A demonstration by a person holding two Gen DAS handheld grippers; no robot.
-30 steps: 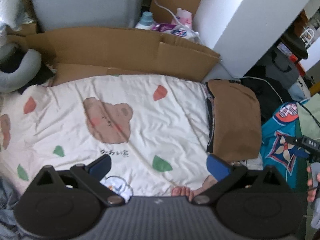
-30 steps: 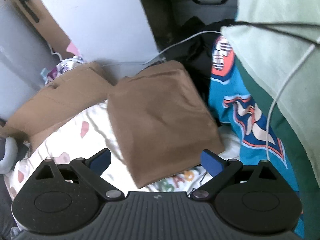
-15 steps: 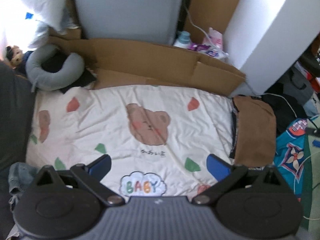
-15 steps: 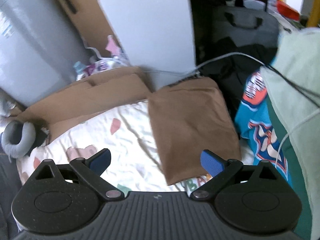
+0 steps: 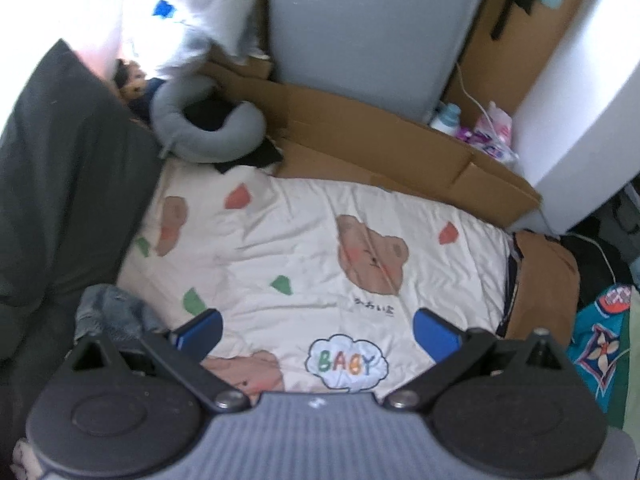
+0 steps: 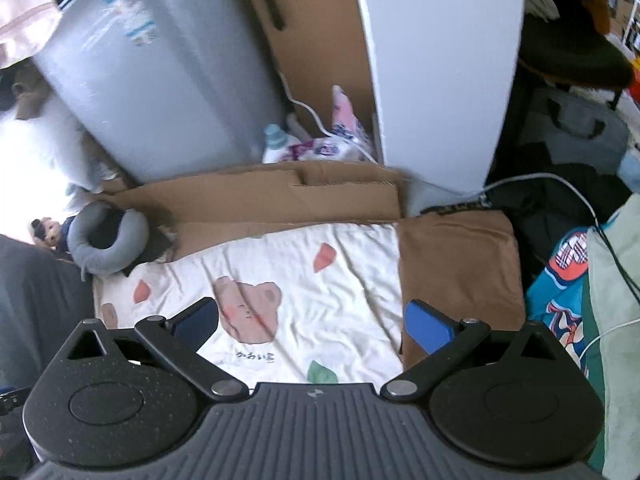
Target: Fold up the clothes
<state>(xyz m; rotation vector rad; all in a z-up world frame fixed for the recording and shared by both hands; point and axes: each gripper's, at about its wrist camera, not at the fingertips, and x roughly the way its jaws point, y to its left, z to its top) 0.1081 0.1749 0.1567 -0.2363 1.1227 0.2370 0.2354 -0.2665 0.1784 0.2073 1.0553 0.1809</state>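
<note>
Grippers — left gripper [image 5: 316,330] and right gripper [image 6: 312,324] — gape empty above the bear-print blanket [image 5: 300,240].

Ahead of me a grey appliance [image 5: 372,36] stands against the back, with a white pillar [image 6: 444,64] to its right and cardboard [image 6: 316,40] filling the gap between them. A flattened cardboard box [image 5: 384,148] runs along the far edge of the bed. Hard white light [image 5: 80,12] floods in at the far left corner, washing out that side.
</note>
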